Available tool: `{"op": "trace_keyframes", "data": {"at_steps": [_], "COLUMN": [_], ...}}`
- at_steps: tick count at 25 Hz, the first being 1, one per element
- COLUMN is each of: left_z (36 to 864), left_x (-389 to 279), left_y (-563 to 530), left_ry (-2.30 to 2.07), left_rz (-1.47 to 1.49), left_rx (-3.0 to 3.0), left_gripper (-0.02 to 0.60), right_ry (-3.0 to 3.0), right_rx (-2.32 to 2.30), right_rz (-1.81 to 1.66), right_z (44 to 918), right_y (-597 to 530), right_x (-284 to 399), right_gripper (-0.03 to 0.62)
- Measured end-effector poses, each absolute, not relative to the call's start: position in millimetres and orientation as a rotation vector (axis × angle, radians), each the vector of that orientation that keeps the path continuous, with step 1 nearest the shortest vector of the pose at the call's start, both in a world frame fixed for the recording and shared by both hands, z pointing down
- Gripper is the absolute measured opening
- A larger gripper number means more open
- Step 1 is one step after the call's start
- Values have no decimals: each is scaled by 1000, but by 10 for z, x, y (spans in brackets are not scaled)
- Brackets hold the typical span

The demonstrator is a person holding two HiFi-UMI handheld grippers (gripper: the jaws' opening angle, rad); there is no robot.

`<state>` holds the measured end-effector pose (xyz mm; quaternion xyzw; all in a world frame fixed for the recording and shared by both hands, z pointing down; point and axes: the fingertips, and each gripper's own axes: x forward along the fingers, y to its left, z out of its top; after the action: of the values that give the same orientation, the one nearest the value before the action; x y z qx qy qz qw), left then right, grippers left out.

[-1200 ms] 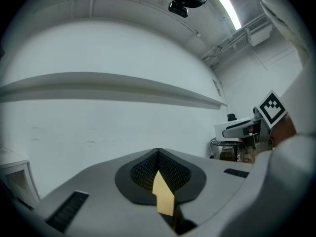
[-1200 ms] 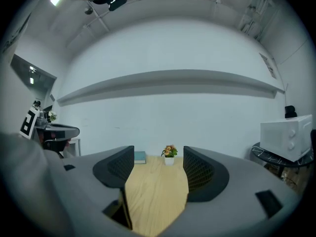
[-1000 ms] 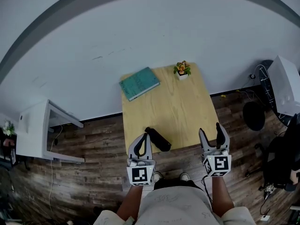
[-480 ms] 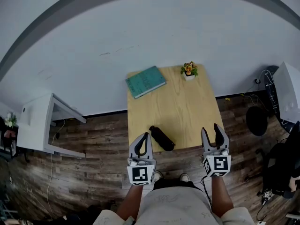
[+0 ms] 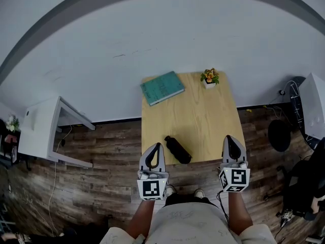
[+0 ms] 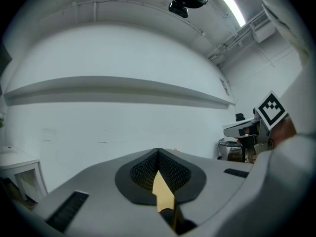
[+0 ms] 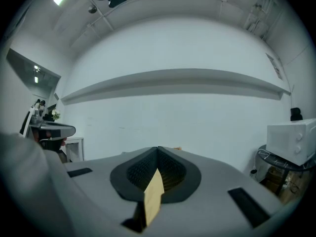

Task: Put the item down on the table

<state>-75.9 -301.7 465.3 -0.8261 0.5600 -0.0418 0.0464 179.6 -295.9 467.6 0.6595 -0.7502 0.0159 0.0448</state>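
Nearest the person, the left gripper (image 5: 156, 146) is held level with its fingers (image 6: 98, 181) pressed together and nothing held. The right gripper (image 5: 231, 138) is the same: its fingers (image 7: 222, 181) have just been closing and now meet on nothing. Between the two, nearer the left one, a black bottle (image 5: 177, 150) lies on its side on the wooden worktop (image 5: 203, 121), close to the front edge and touching neither gripper. At the far end sit a teal book (image 5: 161, 87) and a small potted plant (image 5: 209, 78), both well apart from the bottle. The putting-down looks finished. All that seems left is to draw both grippers back without knocking the bottle, which could roll.
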Motion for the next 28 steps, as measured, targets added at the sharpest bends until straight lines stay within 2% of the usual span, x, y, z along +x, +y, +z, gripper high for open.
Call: {"op": "trace_keyframes", "data": {"at_steps": [28], "left_z": [4623], "left_x": [-814], "left_y": [-3021], "left_ry": [1742], "left_rz": [-118], "left_rx": [-2511], "left_gripper": [8], "right_ry": [-2353], "right_rx": [1942], "right_rz": [71], "right_z": [4538], "right_y": [-3080], "right_x": [1635], "right_gripper": [15]}}
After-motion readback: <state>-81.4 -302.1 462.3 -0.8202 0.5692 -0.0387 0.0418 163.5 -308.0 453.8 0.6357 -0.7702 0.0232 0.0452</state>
